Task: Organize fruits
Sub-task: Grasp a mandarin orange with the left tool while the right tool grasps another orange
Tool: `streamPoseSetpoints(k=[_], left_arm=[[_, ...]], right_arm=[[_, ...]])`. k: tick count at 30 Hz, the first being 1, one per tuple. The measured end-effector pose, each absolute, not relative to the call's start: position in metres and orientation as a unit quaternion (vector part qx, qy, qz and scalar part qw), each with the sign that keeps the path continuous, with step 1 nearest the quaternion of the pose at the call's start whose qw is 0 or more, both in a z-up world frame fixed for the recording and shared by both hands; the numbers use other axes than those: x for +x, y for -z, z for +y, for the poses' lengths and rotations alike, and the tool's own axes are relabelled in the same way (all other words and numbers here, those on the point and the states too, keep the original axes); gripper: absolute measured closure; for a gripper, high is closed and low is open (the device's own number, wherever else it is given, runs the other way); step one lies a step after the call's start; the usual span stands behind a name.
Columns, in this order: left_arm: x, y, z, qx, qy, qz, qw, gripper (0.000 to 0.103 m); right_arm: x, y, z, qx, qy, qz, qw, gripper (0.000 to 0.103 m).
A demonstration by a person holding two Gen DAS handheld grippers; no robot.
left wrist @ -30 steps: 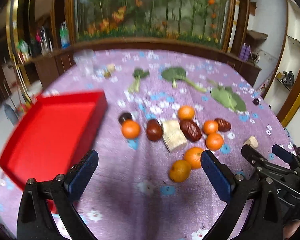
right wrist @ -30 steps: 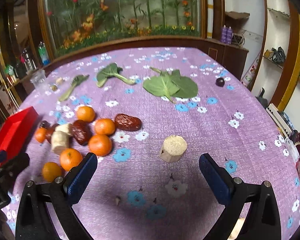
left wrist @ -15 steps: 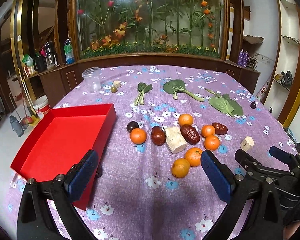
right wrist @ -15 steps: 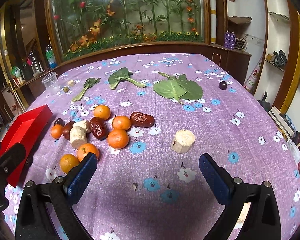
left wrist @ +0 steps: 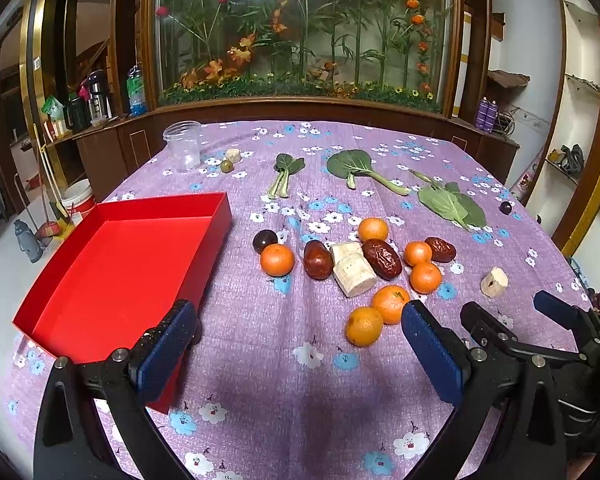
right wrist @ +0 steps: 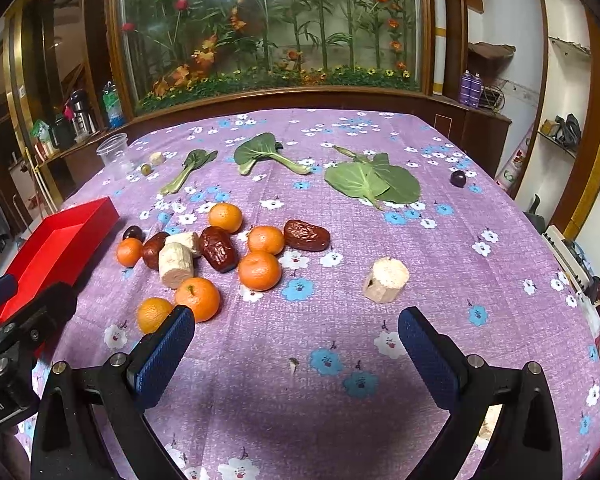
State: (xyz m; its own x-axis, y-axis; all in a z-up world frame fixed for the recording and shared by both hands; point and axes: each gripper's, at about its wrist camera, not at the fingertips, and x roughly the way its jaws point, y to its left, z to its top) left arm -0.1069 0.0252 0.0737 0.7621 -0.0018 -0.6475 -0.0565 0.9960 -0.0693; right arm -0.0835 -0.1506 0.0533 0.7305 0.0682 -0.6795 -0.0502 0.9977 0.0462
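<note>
Several mandarins, such as one (left wrist: 277, 260) near the tray and one (right wrist: 259, 270) mid-pile, lie on the purple flowered cloth with three brown dates (left wrist: 382, 259) (right wrist: 306, 235), a dark plum (left wrist: 265, 239) and pale stem chunks (left wrist: 354, 274). An empty red tray (left wrist: 112, 268) (right wrist: 56, 246) sits at the left. My left gripper (left wrist: 296, 344) is open and empty above the cloth, before the fruit. My right gripper (right wrist: 296, 344) is open and empty, to the right of the pile; it shows in the left wrist view (left wrist: 520, 326).
Green leaves (left wrist: 360, 168) (right wrist: 374, 182) lie behind the fruit. A clear cup (left wrist: 183, 145), a small green fruit (left wrist: 226, 166) and a pale piece (left wrist: 233, 155) stand at the back left. A lone chunk (right wrist: 385, 280) and a dark plum (right wrist: 457, 178) lie right. Wooden cabinets ring the table.
Both grippers have pulled back and up, so the fruit pile and the tray sit farther off. Both stay open and nothing on the table has moved.
</note>
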Motion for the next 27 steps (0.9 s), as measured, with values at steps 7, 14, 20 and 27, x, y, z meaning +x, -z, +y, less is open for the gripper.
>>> streamPoseSetpoints(k=[7,14,20,27], left_arm=[[-0.101,-0.066,0.032,-0.047,-0.009,0.354,0.934,0.001],[-0.092,-0.060,0.068,-0.089,-0.018,0.362,0.928,0.001],[-0.080,-0.047,0.066,-0.101,0.047,0.402,0.909,0.049],[-0.069,-0.036,0.030,-0.069,0.106,0.432,0.893,0.053]], right_arm=[[-0.081,-0.049,-0.149,0.012,-0.038,0.368,0.929,0.000],[-0.075,-0.045,-0.158,0.000,-0.045,0.366,0.930,0.005],[-0.059,-0.037,-0.148,-0.007,-0.096,0.387,0.917,0.025],[-0.050,-0.039,-0.158,0.013,-0.108,0.385,0.916,0.025]])
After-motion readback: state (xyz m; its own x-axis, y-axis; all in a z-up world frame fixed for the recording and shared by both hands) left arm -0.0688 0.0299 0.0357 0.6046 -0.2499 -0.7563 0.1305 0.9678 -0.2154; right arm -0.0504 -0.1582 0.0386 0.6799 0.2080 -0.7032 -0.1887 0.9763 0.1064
